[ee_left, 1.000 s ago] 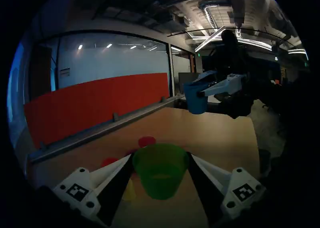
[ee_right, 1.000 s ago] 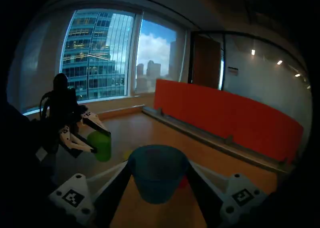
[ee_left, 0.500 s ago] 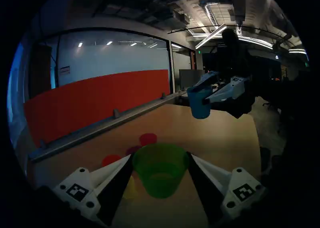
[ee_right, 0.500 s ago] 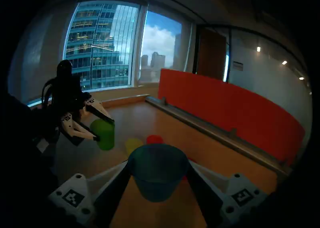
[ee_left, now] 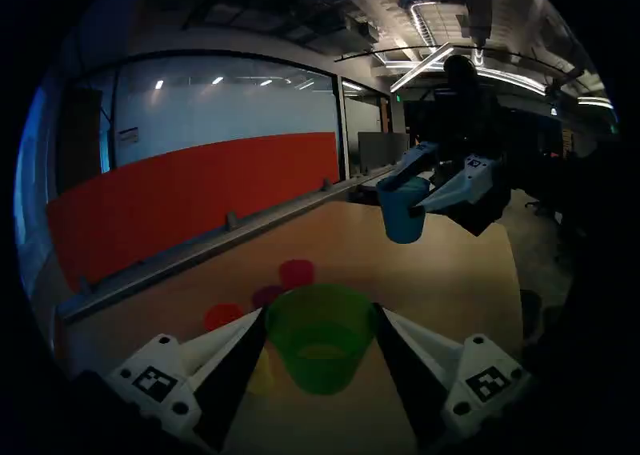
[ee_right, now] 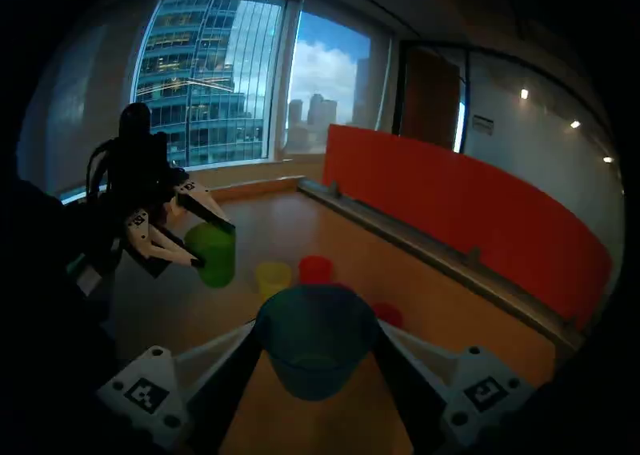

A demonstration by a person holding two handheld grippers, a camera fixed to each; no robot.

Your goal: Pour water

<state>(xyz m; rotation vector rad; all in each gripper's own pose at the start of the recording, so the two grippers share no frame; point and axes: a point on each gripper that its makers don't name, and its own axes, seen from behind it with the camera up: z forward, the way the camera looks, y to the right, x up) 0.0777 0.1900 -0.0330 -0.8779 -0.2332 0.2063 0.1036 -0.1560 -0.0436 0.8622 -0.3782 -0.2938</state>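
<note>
My left gripper [ee_left: 320,351] is shut on a green cup [ee_left: 322,337], held upright above the wooden table [ee_left: 448,271]. Farther off in the left gripper view, the right gripper [ee_left: 416,195] holds a blue cup [ee_left: 402,209] in the air. In the right gripper view, my right gripper [ee_right: 316,351] is shut on that blue cup [ee_right: 315,339], upright, with a little liquid at its bottom. The left gripper [ee_right: 192,235] with the green cup [ee_right: 213,253] shows at the left, held by a dark silhouetted person [ee_right: 132,175].
Small cups stand on the table: red [ee_right: 315,269], yellow [ee_right: 273,278] and another red [ee_right: 389,313]; in the left gripper view a pink-red cup [ee_left: 297,273] and a red one [ee_left: 223,317]. An orange partition [ee_right: 464,207] runs along the table's far edge. Windows [ee_right: 208,79] lie behind.
The right gripper with the blue cup has drifted lower and closer toward the cups on the table. More of the small cups have come into the right gripper view. The left gripper has barely moved.
</note>
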